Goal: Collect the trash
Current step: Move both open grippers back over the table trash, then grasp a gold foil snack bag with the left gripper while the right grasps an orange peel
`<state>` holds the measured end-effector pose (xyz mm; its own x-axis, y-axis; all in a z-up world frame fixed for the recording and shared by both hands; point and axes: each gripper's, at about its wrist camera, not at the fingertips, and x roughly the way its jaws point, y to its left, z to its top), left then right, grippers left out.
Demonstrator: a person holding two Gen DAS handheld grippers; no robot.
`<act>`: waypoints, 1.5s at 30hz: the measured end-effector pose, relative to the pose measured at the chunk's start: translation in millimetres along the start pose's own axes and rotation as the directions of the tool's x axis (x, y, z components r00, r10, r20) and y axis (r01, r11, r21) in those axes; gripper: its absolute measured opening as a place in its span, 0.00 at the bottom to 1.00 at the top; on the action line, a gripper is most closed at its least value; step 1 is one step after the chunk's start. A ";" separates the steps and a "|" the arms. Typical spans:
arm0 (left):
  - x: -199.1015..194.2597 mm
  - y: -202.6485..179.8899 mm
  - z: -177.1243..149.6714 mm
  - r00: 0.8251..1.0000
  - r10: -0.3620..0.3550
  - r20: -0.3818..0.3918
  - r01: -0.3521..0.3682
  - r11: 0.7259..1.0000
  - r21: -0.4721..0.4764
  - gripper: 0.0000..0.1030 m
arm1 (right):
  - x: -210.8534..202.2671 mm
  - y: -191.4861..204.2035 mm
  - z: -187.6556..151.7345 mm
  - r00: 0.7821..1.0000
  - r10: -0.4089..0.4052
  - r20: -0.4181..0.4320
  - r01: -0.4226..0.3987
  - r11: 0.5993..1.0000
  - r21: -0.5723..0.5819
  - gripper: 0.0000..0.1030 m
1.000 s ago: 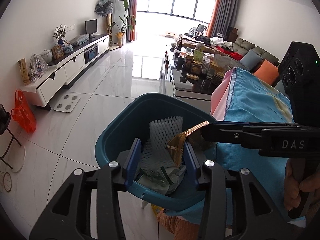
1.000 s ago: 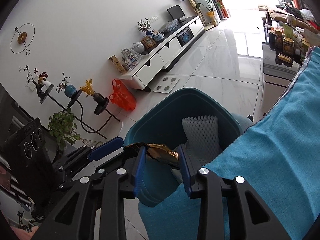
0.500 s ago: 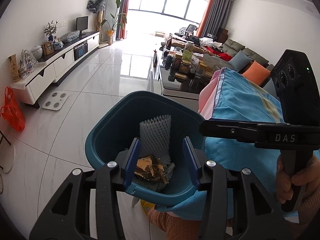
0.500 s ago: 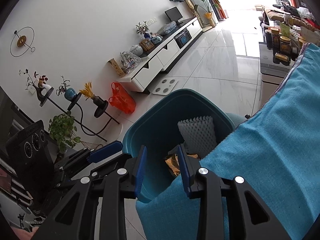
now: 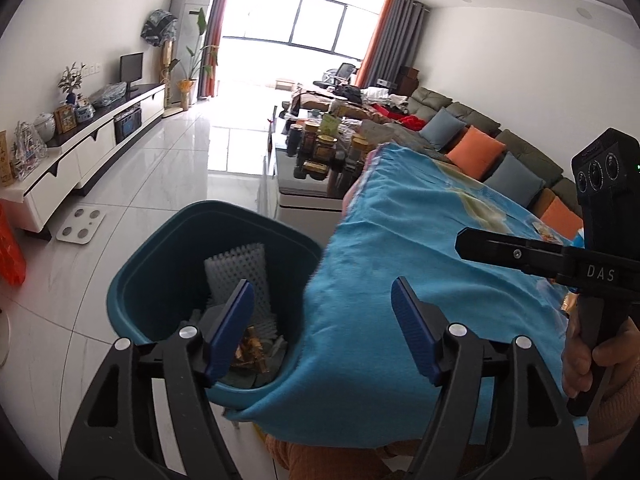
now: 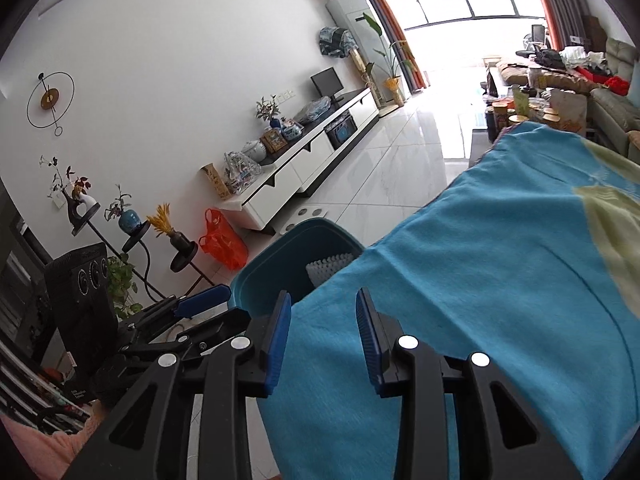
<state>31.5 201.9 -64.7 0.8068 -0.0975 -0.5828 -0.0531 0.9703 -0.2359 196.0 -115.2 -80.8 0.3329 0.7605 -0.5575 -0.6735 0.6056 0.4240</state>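
The left gripper (image 5: 322, 316) hung with its jaws spread wide and nothing between them; they had just been opening, and its blue pads (image 5: 234, 326) stood apart over the near rim of the teal bin (image 5: 160, 268) and the edge of the blue cloth (image 5: 400, 240).

Going from left to right in the left wrist view: an orange plastic bag (image 5: 10, 256) sat at the far left edge of the floor, a white scale (image 5: 80, 226) lay on the tiles beside the low white TV cabinet (image 5: 76, 160), and then came the bin. Inside it a white foam net sleeve (image 5: 236, 268) leaned against the back wall, and a crumpled gold wrapper (image 5: 250, 354) lay on the other scraps at the bottom, just beside the left pad. The cloth draped over the bin's right rim and covered the table surface to the right. Behind it stood a coffee table crowded with jars (image 5: 316, 148), and a sofa with orange and grey cushions (image 5: 476, 152).

At the far right, the right gripper (image 6: 323, 334) was held by a hand (image 5: 592, 352) above the cloth. In its own view its jaws stood partly open with nothing held, only cloth below them, and the bin showed up and to their left.
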 end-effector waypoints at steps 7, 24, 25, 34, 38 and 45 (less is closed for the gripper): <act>19.8 -79.9 4.1 0.987 -0.161 -0.024 0.163 0.980 0.116 0.71 | -78.9 -36.6 -22.1 0.984 -0.132 0.117 0.127 0.991 0.044 0.32; 68.8 -268.9 -17.5 0.891 -0.392 -0.228 0.450 0.829 0.333 0.71 | -218.9 -139.3 -84.5 0.863 -0.450 0.230 0.376 0.876 0.303 0.34; 71.1 -276.6 -18.0 0.888 -0.394 -0.238 0.457 0.821 0.343 0.71 | -221.8 -144.1 -87.0 0.860 -0.456 0.230 0.379 0.871 0.314 0.34; 98.7 -326.5 -25.8 0.854 -0.396 -0.337 0.508 0.774 0.377 0.68 | -232.3 -178.4 -103.7 0.840 -0.505 0.200 0.411 0.832 0.374 0.37; 112.7 -334.0 -25.7 0.831 -0.400 -0.386 0.533 0.770 0.349 0.62 | -228.3 -188.9 -105.9 0.846 -0.502 0.182 0.408 0.828 0.385 0.41; 130.8 -338.3 -30.2 0.797 -0.400 -0.453 0.563 0.763 0.317 0.48 | -221.8 -199.8 -104.2 0.857 -0.491 0.159 0.402 0.827 0.392 0.48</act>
<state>137.2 -145.8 -84.6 0.3978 -0.5663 -0.7219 0.6004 0.7556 -0.2619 187.9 -429.3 -116.3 0.7205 0.3912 -0.5726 -0.1644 0.8985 0.4069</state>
